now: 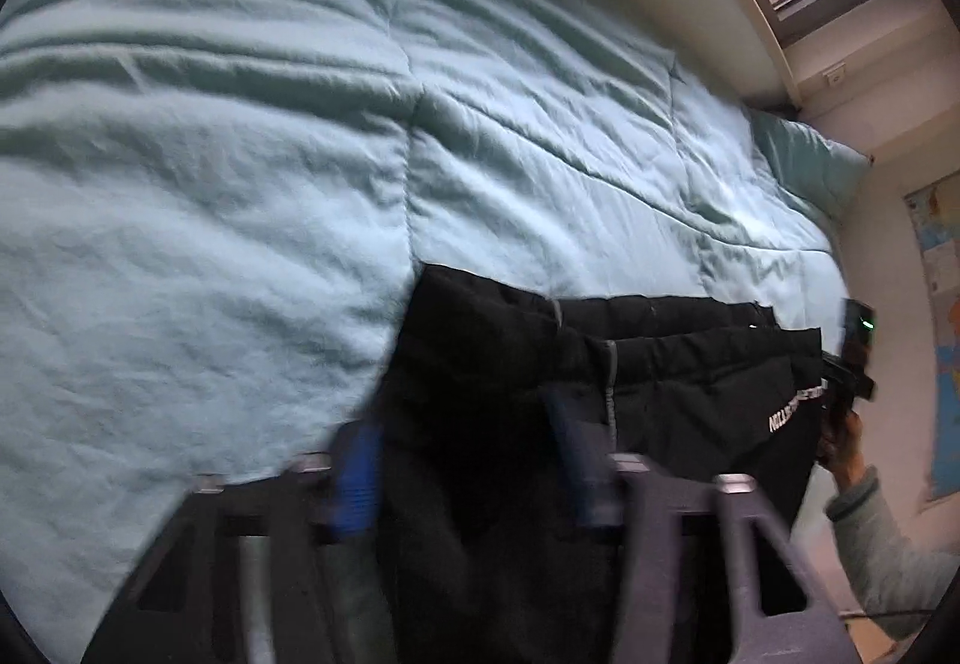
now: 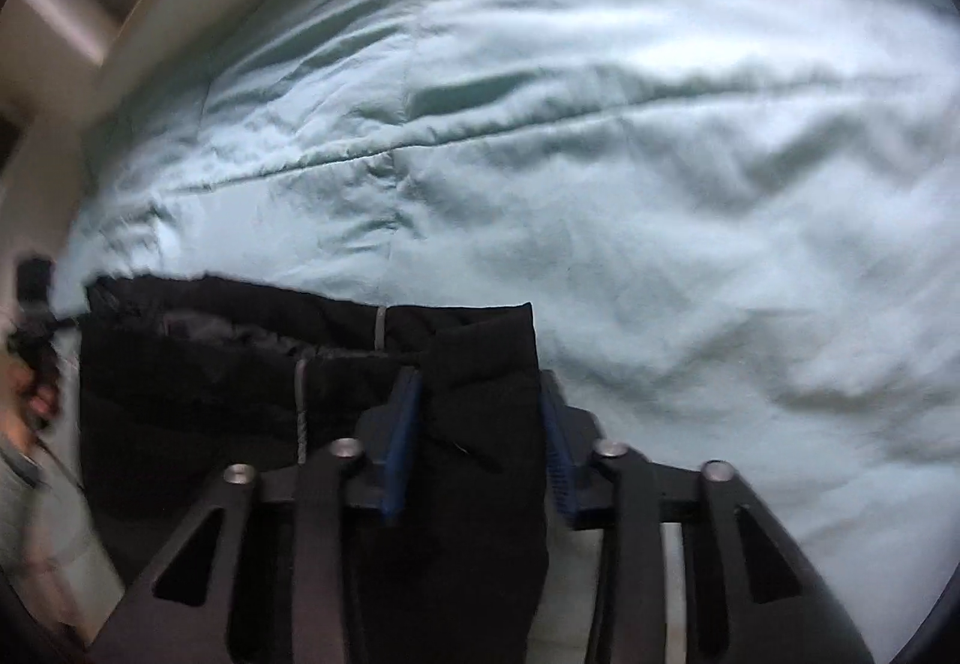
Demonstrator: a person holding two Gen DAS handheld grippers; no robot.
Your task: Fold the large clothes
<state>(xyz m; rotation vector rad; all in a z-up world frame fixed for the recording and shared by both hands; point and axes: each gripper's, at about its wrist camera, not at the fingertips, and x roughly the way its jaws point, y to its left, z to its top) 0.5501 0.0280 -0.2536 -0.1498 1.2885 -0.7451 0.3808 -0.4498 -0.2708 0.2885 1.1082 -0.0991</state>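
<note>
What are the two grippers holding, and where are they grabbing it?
Both hold the black padded jacket: the left gripper and right gripper each pinch a bunched fold near opposite ends, above the bed's blue quilt.

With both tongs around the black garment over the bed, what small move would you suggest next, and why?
Probably lower both hands to lay the black garment flat on the teal quilt. Each pair of tongs, left and right, has an end of it between the blue pads, and it hangs stretched between them, just above the bedding.
</note>
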